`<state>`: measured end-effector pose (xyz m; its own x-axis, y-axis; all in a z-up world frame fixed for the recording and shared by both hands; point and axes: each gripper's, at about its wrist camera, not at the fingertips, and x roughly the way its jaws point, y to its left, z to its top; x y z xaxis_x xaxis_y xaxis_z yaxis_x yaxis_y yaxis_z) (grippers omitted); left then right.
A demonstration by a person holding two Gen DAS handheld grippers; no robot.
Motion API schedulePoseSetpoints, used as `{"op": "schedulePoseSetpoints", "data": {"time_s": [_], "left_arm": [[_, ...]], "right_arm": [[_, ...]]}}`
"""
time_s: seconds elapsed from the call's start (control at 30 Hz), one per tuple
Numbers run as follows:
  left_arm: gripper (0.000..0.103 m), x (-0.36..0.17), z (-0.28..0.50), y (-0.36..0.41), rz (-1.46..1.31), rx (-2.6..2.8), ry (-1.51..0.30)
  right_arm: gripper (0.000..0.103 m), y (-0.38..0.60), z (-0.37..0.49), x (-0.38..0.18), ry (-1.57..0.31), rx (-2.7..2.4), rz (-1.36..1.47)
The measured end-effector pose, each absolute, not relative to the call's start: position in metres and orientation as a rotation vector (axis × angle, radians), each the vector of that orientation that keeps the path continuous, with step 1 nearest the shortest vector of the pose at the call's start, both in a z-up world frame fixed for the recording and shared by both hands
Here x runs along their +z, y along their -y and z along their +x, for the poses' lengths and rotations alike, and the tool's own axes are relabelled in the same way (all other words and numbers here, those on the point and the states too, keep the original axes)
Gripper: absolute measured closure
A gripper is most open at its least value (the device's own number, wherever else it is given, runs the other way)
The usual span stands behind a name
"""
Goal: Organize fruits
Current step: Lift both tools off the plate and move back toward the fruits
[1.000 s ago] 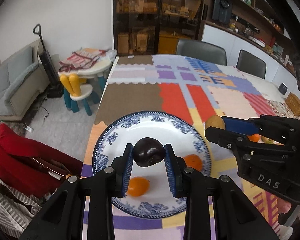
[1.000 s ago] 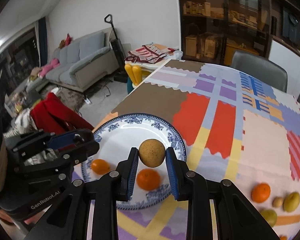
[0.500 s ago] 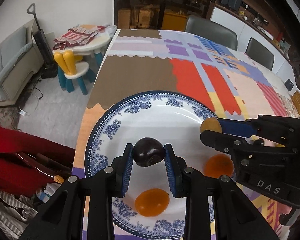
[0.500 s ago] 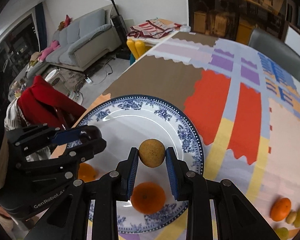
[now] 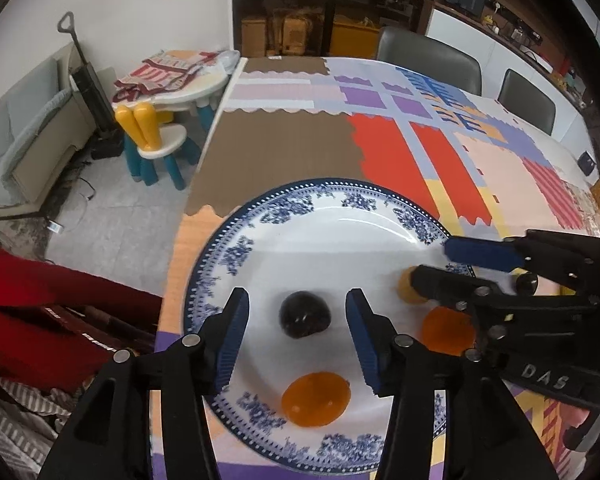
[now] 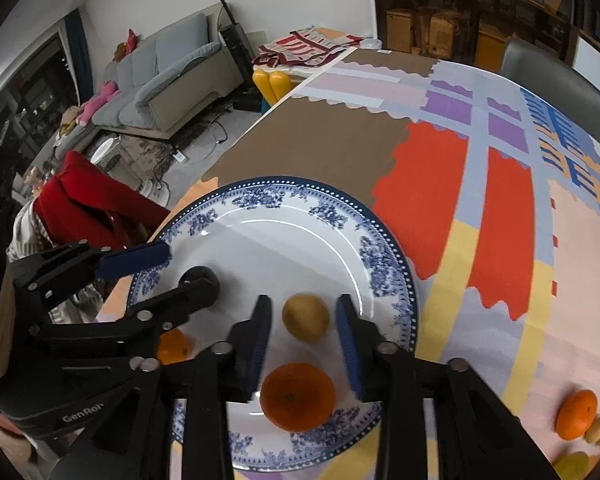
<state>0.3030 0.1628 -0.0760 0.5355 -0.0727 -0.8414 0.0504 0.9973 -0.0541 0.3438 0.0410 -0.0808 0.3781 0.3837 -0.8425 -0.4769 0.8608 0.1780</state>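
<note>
Both tongs spread wide, gripping nothing: left tongs [image 5: 296, 334] astride dark plum [image 5: 305, 314], right tongs [image 6: 305, 342] astride yellow-brown fruit [image 6: 305, 318], both resting on plate [image 6: 384, 258]. Risk on pull-back: pad clips fruit, rolls it into orange [image 6: 297, 397] or twd rim (round, nothing chocking it). More fruit waiting on counter [image 6: 500, 220], e.g. tangerine [image 6: 576, 414].
</note>
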Motion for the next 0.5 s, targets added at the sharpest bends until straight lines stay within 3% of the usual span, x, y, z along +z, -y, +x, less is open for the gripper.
{"op": "schedulePoseSetpoints", "data": {"time_s": [0.17,0.3,0.5], "left_arm": [[0.046,-0.059,0.286,-0.161,-0.005,-0.042,-0.962],[0.044,-0.041,0.269,-0.152,0.03,-0.025,-0.918],[0.041,-0.017,0.244,-0.134,0.058,-0.021,-0.854]], "right_arm": [[0.063,-0.026,0.331,-0.067,-0.997,0.518,-0.09],[0.057,-0.011,0.314,-0.052,-0.938,0.477,-0.106],[0.057,0.009,0.285,-0.03,-0.868,0.46,-0.114]]}}
